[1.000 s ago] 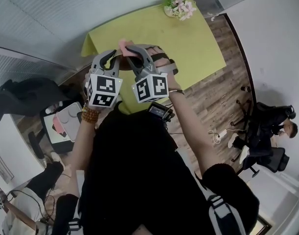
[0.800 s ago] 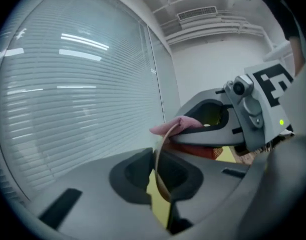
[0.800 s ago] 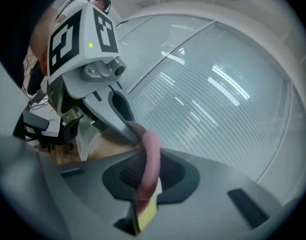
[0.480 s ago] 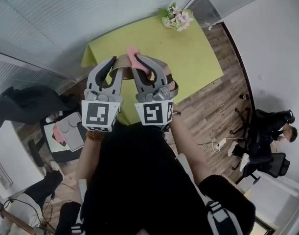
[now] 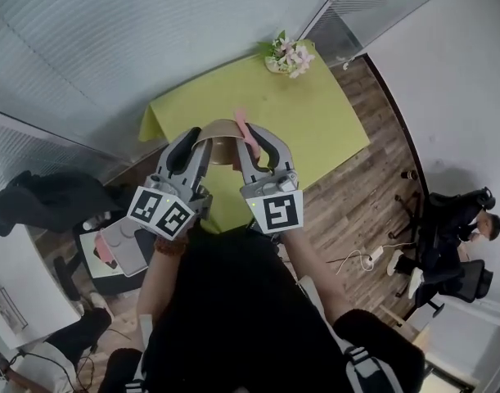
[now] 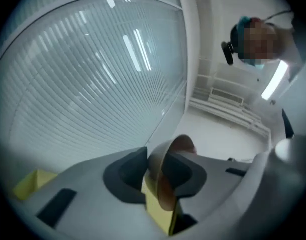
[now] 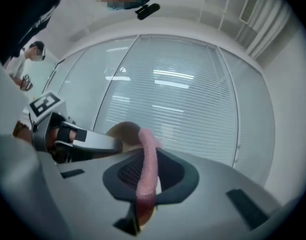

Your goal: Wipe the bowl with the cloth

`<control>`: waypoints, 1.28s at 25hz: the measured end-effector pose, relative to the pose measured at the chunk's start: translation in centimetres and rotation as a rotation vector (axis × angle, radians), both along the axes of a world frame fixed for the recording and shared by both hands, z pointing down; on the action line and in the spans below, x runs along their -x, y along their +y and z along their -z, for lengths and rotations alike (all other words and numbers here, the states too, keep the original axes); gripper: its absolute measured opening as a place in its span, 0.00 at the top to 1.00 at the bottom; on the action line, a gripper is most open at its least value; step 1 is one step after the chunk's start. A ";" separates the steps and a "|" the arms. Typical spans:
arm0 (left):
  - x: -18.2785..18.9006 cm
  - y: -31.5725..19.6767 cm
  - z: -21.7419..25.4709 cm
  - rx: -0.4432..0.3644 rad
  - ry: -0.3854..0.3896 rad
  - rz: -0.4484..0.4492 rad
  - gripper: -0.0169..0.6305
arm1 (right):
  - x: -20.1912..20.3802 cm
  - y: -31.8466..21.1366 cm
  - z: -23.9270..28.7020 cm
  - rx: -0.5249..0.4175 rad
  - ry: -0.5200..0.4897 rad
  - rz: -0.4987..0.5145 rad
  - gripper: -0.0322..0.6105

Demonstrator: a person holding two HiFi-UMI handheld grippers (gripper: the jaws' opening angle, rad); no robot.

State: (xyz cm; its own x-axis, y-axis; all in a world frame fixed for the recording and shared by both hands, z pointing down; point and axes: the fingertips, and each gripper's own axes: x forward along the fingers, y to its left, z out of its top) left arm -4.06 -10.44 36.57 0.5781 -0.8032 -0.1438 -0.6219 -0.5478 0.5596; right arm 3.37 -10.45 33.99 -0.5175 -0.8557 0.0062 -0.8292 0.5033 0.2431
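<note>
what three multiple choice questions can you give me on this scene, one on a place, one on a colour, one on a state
1. Where are the flowers?
a) at the far corner of the table
b) in a sink
c) on a windowsill

2. What colour is the cloth?
a) blue
b) pink
c) white

3. How is the right gripper?
a) wide open and empty
b) shut on the cloth
c) shut on a spoon

Answers:
1 a, as the head view shows them at the green table's far corner.
2 b, as the strip reads pink in the right gripper view.
3 b, as that view shows both pads pinching the cloth.
</note>
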 end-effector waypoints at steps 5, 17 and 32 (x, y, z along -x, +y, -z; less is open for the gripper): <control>-2.4 0.5 -4.3 -0.119 -0.821 -0.064 0.83 | 0.7 0.9 -3.5 -0.120 0.553 0.044 0.91; -0.3 0.1 -0.6 -0.009 -0.244 -0.002 0.90 | 2.6 2.1 -0.2 -0.221 0.456 0.041 0.91; -1.4 1.5 -1.2 -0.108 -0.502 -0.078 0.81 | 1.9 2.9 -0.4 -0.276 0.539 0.045 0.91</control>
